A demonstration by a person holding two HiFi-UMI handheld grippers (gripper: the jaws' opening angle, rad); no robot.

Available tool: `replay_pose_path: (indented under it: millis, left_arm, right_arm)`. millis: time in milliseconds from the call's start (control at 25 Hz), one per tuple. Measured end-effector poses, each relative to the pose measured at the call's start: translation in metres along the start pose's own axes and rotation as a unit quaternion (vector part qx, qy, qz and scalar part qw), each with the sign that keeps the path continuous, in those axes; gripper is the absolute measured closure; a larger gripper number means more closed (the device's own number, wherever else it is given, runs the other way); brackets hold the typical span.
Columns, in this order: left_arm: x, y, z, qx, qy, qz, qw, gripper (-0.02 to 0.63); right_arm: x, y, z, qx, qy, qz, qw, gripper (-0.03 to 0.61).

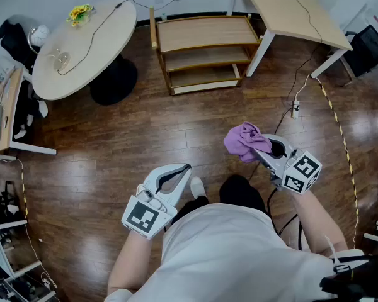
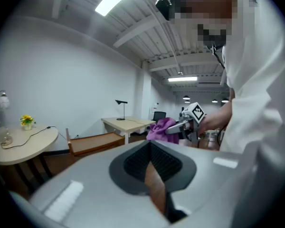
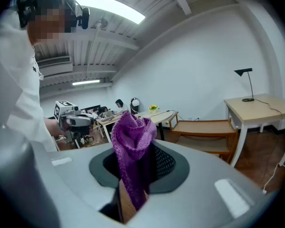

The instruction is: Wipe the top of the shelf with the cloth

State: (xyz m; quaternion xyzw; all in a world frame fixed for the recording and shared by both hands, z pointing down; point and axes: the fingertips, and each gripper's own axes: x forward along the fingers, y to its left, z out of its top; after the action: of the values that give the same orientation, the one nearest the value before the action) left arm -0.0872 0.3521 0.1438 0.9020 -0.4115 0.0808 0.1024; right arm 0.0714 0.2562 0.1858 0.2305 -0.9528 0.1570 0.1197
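Right gripper (image 3: 133, 177): jaws clenched on the purple cloth (image 3: 132, 136), a knitted, loosely ribbed fabric. The cloth stands bunched in a crumpled mass above the smooth grey jaw faces and trails down between them. Left gripper (image 2: 151, 158): jaws brought together at the tips, nothing between them. The shelf (image 1: 205, 33), a low wooden unit of three flat rectangular tiers, stands well ahead of both grippers on dark plank floor (image 1: 145, 137), clear of the cloth.

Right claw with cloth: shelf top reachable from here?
Probably not yet: the right claw, shut on the cloth, sits well short of the shelf. Only floor lies between, so stepping forward should do.
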Motion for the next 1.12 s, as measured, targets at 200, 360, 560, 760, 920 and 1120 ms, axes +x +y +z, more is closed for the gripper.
replay_pose_path:
  millis: [200,360,560,760,920,1120]
  left_arm:
    - [0.001,0.044,-0.011,-0.026,-0.004,0.038,0.9989,0.593]
    - [0.009,0.083,-0.017,-0.032,0.01,0.07,0.997,0.592]
    - [0.04,0.131,-0.011,-0.034,0.023,0.103,0.9938,0.593]
    - [0.097,0.172,-0.014,-0.049,0.061,0.11,0.9908,0.593]
    - [0.145,0.215,-0.021,-0.067,0.096,0.101,0.988,0.593]
    - [0.197,0.261,-0.05,-0.081,0.12,0.079,0.9863,0.594]
  right_arm:
    - [0.09,-0.032,0.008,-0.018,0.011,0.036,0.999,0.486]
    - [0.164,-0.062,0.011,-0.019,0.023,0.073,0.997,0.486]
    - [0.265,-0.116,-0.007,0.0,0.051,0.091,0.995,0.486]
    - [0.361,-0.182,-0.036,0.012,0.081,0.103,0.991,0.486]
    - [0.44,-0.233,-0.059,0.026,0.104,0.103,0.989,0.486]
    - [0.532,-0.284,-0.109,0.019,0.134,0.095,0.986,0.486]
